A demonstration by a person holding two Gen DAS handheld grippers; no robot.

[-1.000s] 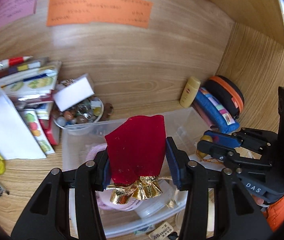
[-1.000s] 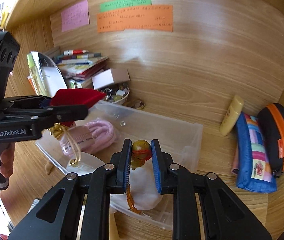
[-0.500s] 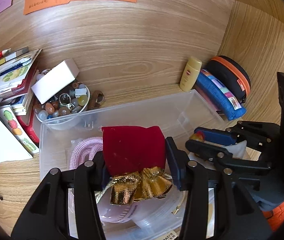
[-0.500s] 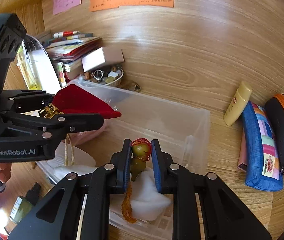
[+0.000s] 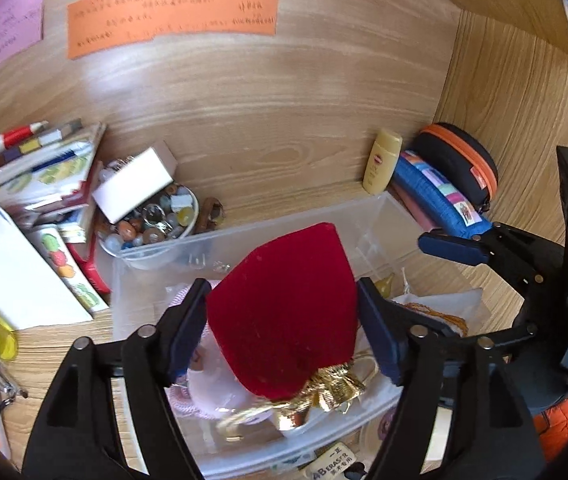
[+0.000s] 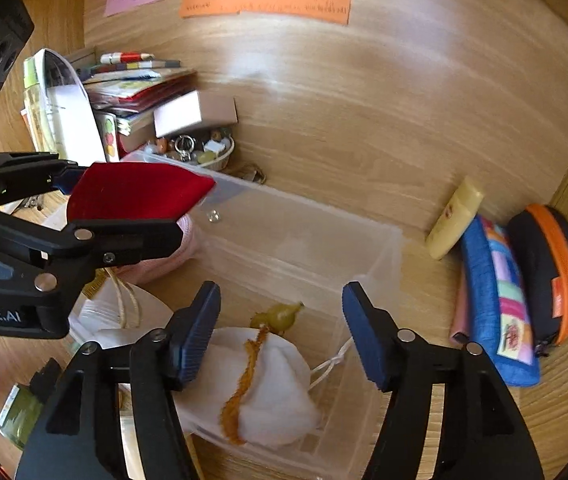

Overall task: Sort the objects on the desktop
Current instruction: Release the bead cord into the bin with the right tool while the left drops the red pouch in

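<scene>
We are holding the left gripper (image 5: 281, 320) over the clear plastic bin (image 5: 243, 236), with its two fingers pinching a red velvet pouch (image 5: 284, 304) between the blue pads. The pouch's gold neck (image 5: 332, 388) is hanging at the near end, above a pink coiled cord (image 5: 199, 396) lying in the bin's left part. From the right wrist view, the same pouch (image 6: 135, 196) is hanging clear of the bin floor, above the bin's left side.

We are keeping the right gripper (image 6: 281, 334) over the bin's right part with its fingers spread wide and gripping nothing. Directly beneath it, a small olive gourd charm (image 6: 279, 316) is lying on the bin floor, its orange tassel (image 6: 243, 380) trailing across a white cloth bag (image 6: 267, 392).

Behind the bin, a bowl of beads (image 5: 151, 228) is carrying a white box (image 5: 131, 190). Against the right wall, a yellow bottle (image 5: 380, 164), a blue pencil case (image 5: 436, 196) and a black case with an orange zip (image 5: 460, 160) are standing side by side.
</scene>
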